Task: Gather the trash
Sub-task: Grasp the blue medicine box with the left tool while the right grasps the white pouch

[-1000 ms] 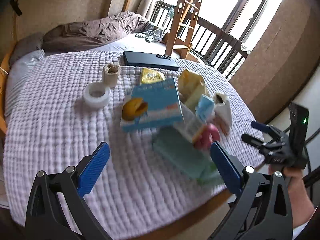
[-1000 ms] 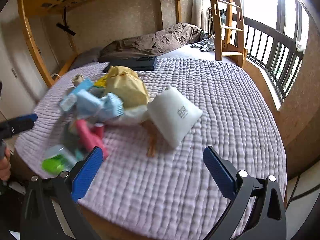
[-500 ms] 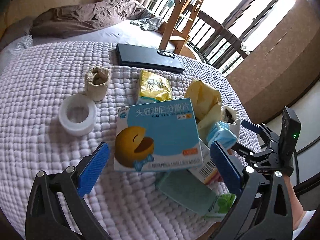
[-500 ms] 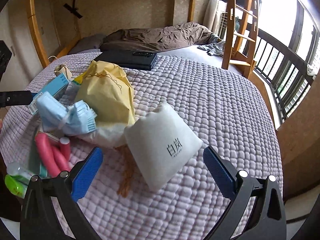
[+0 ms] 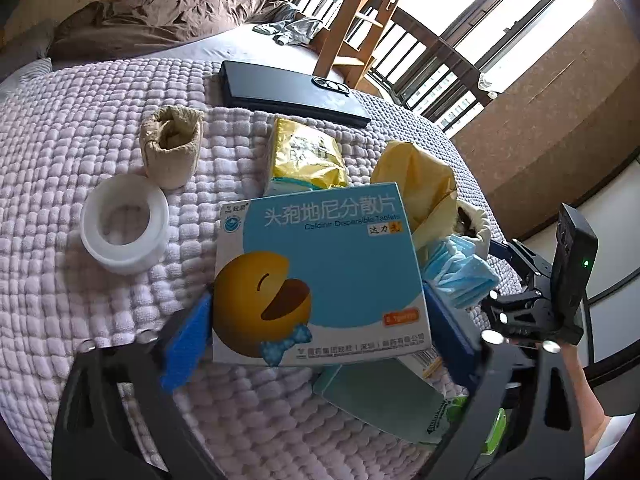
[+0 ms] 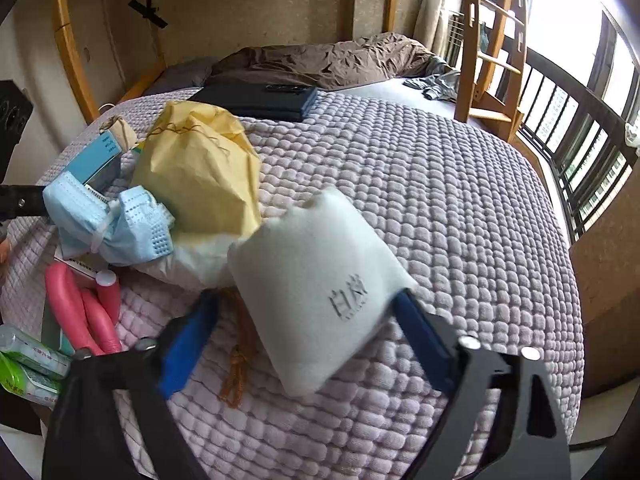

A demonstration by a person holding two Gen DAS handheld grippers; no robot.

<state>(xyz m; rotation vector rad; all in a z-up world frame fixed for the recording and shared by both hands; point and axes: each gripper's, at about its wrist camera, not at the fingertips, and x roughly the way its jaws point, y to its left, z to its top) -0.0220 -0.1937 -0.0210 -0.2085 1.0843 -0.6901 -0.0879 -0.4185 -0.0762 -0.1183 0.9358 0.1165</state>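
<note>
- The left tongs (image 5: 320, 316) straddle a blue tablet box (image 5: 320, 276), its blue pads right against the box's two side edges; whether they truly squeeze it or only flank it cannot be told
- The blue tablet box lies on top of the trash pile on the lilac quilted bed cover (image 5: 80, 120), over a green flat pack (image 5: 376, 404)
- Just left of the box sit a white tape ring (image 5: 124, 232) and, behind it, a beige rolled wad (image 5: 172, 146)
- Behind the box lies a yellow foil packet (image 5: 308, 154), and past that a dark flat case (image 5: 288, 94)
- To the box's right stand a yellow paper bag (image 5: 420, 188) and a crumpled blue face mask (image 5: 460, 272)
- The right tongs (image 6: 308, 340) are spread wide around a white pouch (image 6: 312, 292) with printed characters; one pad meets its right corner, the other stands clear of it
- The pouch rests on the cover, leaning against the yellow paper bag (image 6: 200, 176)
- Left of it lie the blue mask (image 6: 108, 220) and pink tubes (image 6: 80, 312)
</note>
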